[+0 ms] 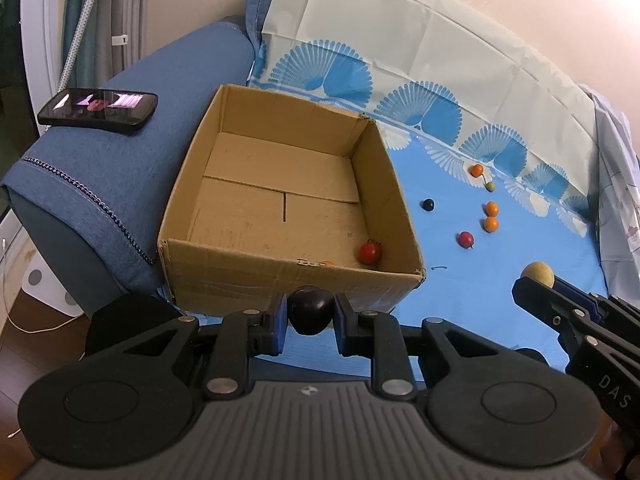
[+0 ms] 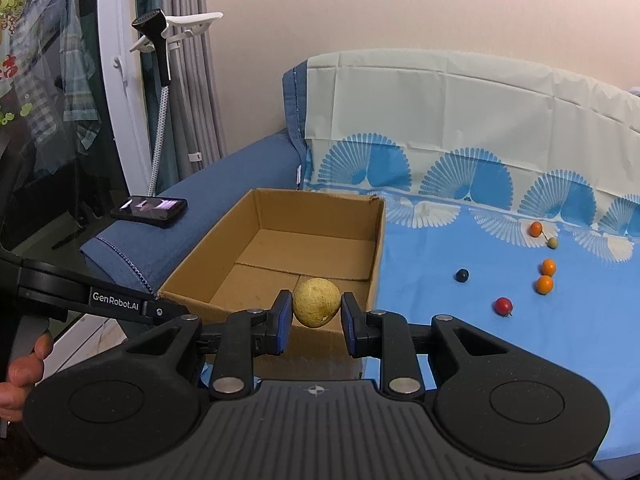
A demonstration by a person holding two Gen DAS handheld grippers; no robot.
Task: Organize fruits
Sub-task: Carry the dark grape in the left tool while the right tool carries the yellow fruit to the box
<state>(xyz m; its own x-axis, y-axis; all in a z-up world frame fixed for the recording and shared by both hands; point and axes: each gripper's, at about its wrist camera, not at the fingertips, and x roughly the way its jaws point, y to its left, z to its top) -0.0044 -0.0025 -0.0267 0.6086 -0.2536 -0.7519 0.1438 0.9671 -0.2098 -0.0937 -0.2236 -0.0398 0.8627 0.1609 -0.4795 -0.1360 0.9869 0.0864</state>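
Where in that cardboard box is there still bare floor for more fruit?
Most of the open brown cardboard box floor is bare, from the left wall to the far wall. Only its near right corner is taken, by a small red tomato and an orange bit at the near wall.

Phone [image 1: 97, 110] lying flat on the blue sofa arm [image 1: 120, 168], screen lit, facing up. Bead chain [image 1: 86, 196] runs along the arm's seam. Plastic sheet [image 2: 460, 128] with blue fan pattern draped over the sofa back and seat, creased in squares. Grey curtain [image 2: 192, 80] behind. Garment steamer head [image 2: 154, 28] on a white hanger stand, braided hose [image 2: 158, 136] dropping below it. White cable [image 1: 36, 326] on the wooden floor [image 1: 16, 360]. Peach wall [image 2: 400, 4] above
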